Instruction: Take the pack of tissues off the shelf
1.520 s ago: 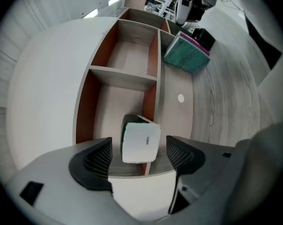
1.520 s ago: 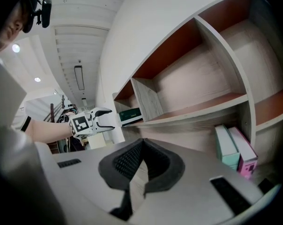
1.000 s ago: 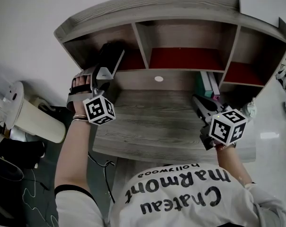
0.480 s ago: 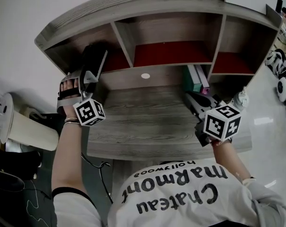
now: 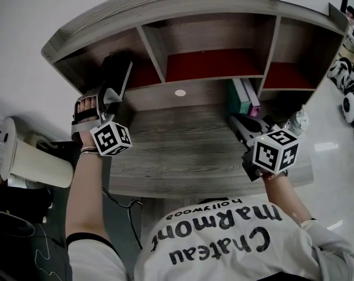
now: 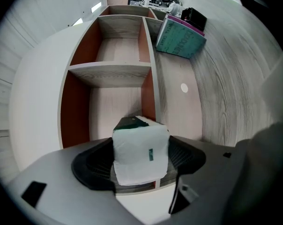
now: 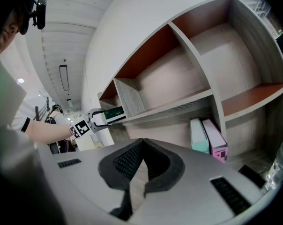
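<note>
The pack of tissues [image 6: 140, 153] sits in the shelf's [image 6: 111, 74] left compartment, between the left claw's [image 5: 115, 69] jaws, which are closing around it. The right claw [image 7: 142, 143], pinched together and empty, hangs above the surface [image 5: 189, 148].

The desk [image 5: 183, 148] lies open at its middle, the shelf's [image 5: 165, 7] middle and right bays [image 5: 215, 63] stand free between dividers [image 5: 155, 51], and books [image 5: 238, 96] block the space beneath at right.

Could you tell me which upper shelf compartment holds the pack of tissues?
The left compartment; the pack of tissues is there, the other two hold nothing.
</note>
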### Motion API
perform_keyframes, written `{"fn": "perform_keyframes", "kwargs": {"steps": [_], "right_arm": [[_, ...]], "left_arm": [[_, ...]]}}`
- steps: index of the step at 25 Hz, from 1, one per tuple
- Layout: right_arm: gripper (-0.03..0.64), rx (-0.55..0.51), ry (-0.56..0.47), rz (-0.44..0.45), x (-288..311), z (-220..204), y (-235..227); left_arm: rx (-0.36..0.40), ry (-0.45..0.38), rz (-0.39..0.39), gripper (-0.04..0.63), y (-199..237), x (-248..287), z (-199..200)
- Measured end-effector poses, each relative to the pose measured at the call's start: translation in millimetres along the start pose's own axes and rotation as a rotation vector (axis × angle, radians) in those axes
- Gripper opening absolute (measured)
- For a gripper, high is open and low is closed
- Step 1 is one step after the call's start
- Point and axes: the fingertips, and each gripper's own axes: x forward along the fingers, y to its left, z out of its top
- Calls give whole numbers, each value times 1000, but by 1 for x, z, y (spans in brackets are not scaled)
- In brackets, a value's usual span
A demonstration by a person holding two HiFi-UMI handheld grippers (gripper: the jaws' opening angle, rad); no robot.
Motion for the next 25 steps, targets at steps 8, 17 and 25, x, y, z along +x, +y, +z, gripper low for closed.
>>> {"fn": "perform_keyframes", "kwargs": {"steps": [8,17,25], "right_arm": [[6,27,6,16,5,-4,3],[6,28,7,7,4,-4,0],[6,14,-5,30,0,0,9]], "left_arm": [[-64,-6,-11,337,1,0,-3],[-172,-9,-9,322,8,-4,-7],[-192,-29,-2,322,6,-21,-2]]}}
